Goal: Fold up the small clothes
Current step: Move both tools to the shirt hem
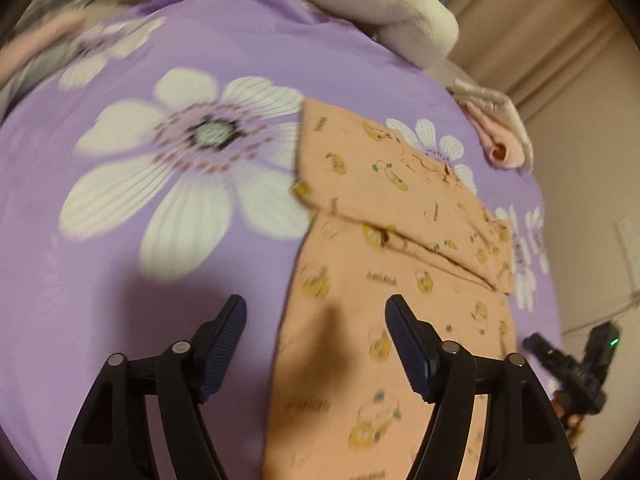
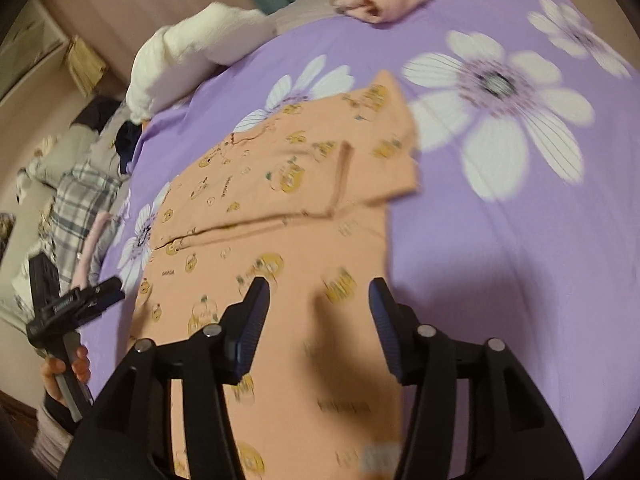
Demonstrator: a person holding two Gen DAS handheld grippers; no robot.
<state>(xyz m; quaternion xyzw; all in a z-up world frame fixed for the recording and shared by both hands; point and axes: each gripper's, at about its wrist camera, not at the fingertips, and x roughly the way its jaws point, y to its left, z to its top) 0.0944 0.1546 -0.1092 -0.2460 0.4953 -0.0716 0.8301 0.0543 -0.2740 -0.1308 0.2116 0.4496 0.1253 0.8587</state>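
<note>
Both the left gripper (image 1: 316,314) and right gripper (image 2: 318,294) stood wide, empty, above the orange garment (image 1: 404,208).

small printed words on the peach garment (image 1: 384,280), too blurred to read

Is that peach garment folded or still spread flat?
Partly folded: the peach garment has its far part doubled over, the layer's edge showing; the near part lies flat.
</note>
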